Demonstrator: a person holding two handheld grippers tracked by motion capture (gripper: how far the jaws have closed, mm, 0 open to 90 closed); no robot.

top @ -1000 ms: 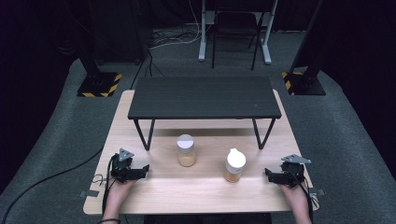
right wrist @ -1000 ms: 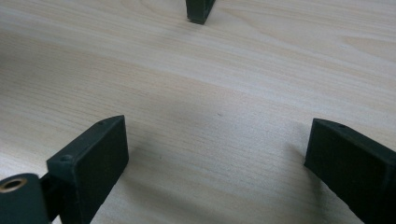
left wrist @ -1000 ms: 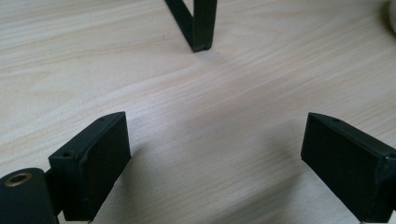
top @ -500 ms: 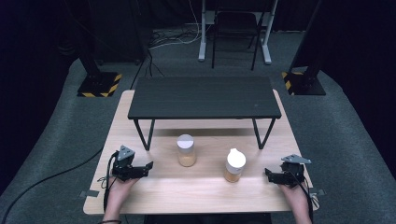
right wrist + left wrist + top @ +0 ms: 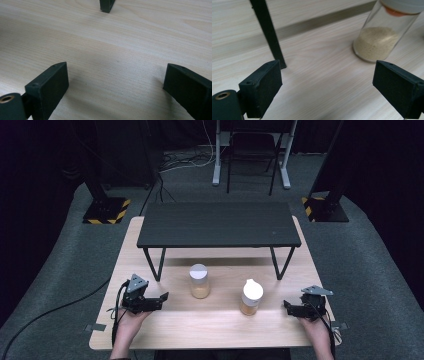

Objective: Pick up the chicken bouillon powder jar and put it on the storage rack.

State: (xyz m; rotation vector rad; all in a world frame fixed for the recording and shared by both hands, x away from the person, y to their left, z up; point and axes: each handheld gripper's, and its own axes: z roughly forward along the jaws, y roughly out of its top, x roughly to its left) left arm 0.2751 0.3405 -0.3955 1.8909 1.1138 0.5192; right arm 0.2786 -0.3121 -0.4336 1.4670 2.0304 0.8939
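Observation:
Two clear jars of tan powder stand on the wooden table. One has a flat pale lid; the other, to its right, has a white spouted cap. My left gripper hovers left of the flat-lidded jar, open, its jaws pointing at it. In the left gripper view the gripper has nothing between its jaws, and the jar stands ahead to the upper right. My right gripper rests near the table's right edge, open, a short way right of the spouted jar. Bare wood lies between its jaws.
A low black stand on thin legs spans the back half of the table. One leg rises just ahead of my left gripper, and a leg's foot sits ahead of my right. Cables trail off the table's left side.
My left gripper has lifted a little and edged towards the flat-lidded jar. The right gripper and both jars have kept still.

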